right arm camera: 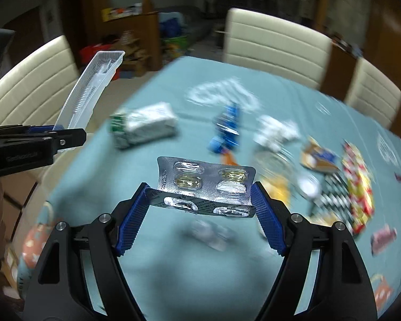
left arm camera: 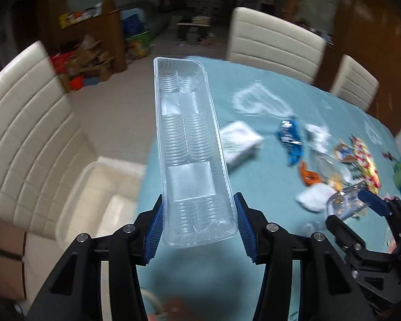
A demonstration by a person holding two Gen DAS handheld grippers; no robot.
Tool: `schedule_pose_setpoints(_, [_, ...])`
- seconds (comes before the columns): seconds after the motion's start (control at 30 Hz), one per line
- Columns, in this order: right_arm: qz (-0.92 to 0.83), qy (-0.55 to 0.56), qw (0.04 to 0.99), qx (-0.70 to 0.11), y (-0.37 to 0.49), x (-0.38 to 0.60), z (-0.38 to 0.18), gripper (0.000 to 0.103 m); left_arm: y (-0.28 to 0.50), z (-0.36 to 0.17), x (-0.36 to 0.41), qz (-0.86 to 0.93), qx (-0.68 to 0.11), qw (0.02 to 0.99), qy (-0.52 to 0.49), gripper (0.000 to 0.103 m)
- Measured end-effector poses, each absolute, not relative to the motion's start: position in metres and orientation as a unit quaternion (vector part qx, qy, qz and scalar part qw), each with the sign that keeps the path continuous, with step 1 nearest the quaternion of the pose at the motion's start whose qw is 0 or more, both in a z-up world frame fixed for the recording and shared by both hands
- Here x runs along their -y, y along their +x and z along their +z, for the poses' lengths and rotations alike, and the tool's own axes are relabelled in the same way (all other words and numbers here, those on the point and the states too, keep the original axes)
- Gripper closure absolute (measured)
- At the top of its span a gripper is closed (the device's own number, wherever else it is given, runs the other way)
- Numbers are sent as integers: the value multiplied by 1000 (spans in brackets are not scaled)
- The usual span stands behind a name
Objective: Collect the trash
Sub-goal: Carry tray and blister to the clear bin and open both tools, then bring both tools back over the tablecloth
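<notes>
My left gripper (left arm camera: 199, 214) is shut on the near end of a long clear plastic tray (left arm camera: 187, 139), held above the teal tablecloth (left arm camera: 254, 182); the tray also shows in the right wrist view (right arm camera: 88, 91). My right gripper (right arm camera: 200, 200) is shut on a silver pill blister pack (right arm camera: 204, 184), lifted off the table; it also shows in the left wrist view (left arm camera: 344, 204). Loose trash lies on the table: a white tissue pack (right arm camera: 144, 125), a blue wrapper (right arm camera: 227, 128), crumpled white paper (right arm camera: 275, 131) and colourful wrappers (right arm camera: 358, 184).
A clear plastic bin (left arm camera: 99, 195) stands on the cream chair seat at the table's left edge. Cream chairs (left arm camera: 272, 45) stand around the table. Cluttered shelves and boxes (left arm camera: 91, 53) are at the back left.
</notes>
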State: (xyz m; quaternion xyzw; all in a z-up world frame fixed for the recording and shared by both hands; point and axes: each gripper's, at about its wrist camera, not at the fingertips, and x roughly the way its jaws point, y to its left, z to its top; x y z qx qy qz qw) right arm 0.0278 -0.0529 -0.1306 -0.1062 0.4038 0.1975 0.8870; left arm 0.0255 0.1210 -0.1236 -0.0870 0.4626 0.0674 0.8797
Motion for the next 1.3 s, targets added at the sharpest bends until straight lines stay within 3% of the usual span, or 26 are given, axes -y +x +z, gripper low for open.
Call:
schedule_pose_setpoints(0.23, [269,-142,863,-404,36,-47,-137,26,1,-180,-224,137,-509,831,-179,48])
schedule_pose_setpoints(0.3, [283,-154,855,-406,37,-74,-142,26,-3,-192,-244,155,-513,822,-192,32])
schedule_pose_setpoints(0.37, [293,-164,849,-407,36,-94,-145,26,-7,-197,-260,175,-513,820,-183,26])
schedule_pose_setpoints(0.73, [360,-212,811,-409,46,-188,-164,25,-38,-204,-328,242,-491,808,-220,15])
schedule_pose_setpoints(0.8, [382,-216,799,-410,48,-208,-168,22,-42,-208,-335,247,-495,800,-230,14])
schedule_pose_setpoints(0.87, [391,-226,793,-408,48,-222,-169,11,-45,-213,-341,248,-502,793,-240,13])
schedule_pose_setpoints(0.97, [393,-236,801,-384,46,-230,-164,10,-47,-214,-347,255,-504,787,-248,10])
schedule_pose_setpoints(1.3, [314,-219,836,-394,60,-142,-154,10,-2,-191,-281,174,-499,823,-208,10])
